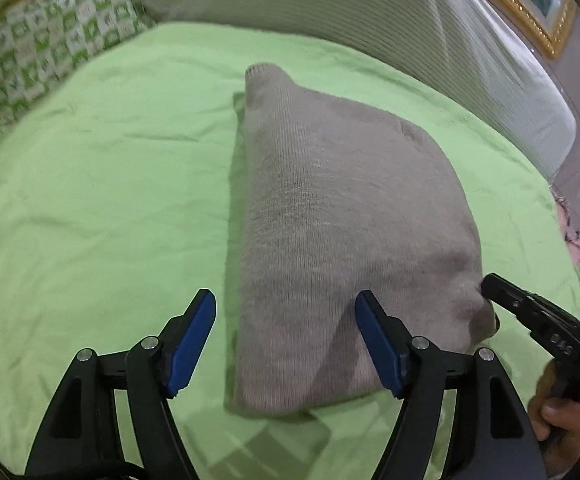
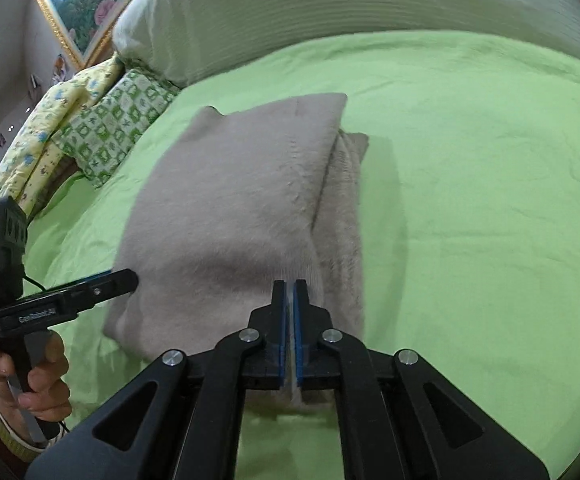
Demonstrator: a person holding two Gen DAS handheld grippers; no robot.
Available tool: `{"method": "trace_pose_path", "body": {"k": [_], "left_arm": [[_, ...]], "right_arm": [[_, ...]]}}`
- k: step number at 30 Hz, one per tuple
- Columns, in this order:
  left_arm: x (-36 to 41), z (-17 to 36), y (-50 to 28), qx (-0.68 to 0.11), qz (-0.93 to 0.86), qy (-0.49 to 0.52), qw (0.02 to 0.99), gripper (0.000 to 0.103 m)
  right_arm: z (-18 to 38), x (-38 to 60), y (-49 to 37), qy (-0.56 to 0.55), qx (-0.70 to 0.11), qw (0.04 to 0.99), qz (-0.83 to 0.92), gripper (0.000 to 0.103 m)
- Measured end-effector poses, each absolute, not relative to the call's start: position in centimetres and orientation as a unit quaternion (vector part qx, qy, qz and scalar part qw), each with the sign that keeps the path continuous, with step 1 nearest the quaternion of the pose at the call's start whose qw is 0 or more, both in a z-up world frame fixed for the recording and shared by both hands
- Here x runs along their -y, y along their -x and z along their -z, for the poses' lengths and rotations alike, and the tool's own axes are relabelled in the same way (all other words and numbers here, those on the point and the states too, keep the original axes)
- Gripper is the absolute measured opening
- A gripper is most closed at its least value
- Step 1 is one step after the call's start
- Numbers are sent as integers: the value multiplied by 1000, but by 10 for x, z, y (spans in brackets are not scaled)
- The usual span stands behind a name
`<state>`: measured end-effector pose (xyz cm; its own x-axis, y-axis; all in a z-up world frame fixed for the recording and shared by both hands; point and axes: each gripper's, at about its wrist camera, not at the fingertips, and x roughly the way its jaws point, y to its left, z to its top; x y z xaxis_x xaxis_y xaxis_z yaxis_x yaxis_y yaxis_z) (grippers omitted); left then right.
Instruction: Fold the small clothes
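A beige knit garment (image 1: 330,216) lies folded on the green bed sheet (image 1: 90,200). My left gripper (image 1: 286,300) is open, its blue pads on either side of the garment's near left part, just above it. My right gripper (image 2: 289,286) is shut on the garment's near edge (image 2: 230,216), with cloth pinched between its blue pads. In the left wrist view the right gripper (image 1: 490,284) touches the garment's near right corner. In the right wrist view the left gripper (image 2: 130,278) reaches in at the garment's left edge.
A green patterned pillow (image 1: 50,40) and a yellow floral quilt (image 2: 42,136) lie at the head of the bed. A large white ribbed cushion (image 1: 370,12) stands behind the garment. A gold-framed picture (image 2: 82,4) hangs on the wall.
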<state>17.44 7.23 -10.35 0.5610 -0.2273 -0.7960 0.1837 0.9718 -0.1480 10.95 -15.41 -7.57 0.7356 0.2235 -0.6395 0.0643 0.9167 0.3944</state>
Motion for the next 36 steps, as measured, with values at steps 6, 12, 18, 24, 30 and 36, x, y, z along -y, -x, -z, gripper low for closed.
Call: {"method": "trace_pose_path", "body": {"k": [6,12,18,24,30,36], "left_arm": [[-72,88,-137,-428,89,7,900,75],[-74,78,-105,-401,73,-9,913,81],[-78,76,-84,-393,66,-7,917,83],[-80,84,-70,-394,54,-8,918,83],[-79,76,-51,-341,39,-18,939,84],[-72,63,-35,-290,31,-38,956,86]], "right_arm": [[61,143,-74,-210,-324,921,-42,59],[56,134,-52,-199,-314,927,-39,59],[59,127,-35,-200,-309,929,-37,59],[66,122,-27,-196,-316,928,-35,60],[70,118,-19,-179,-309,934,-30,63],[56,109,-2,-137,-252,958,-10,82]]}}
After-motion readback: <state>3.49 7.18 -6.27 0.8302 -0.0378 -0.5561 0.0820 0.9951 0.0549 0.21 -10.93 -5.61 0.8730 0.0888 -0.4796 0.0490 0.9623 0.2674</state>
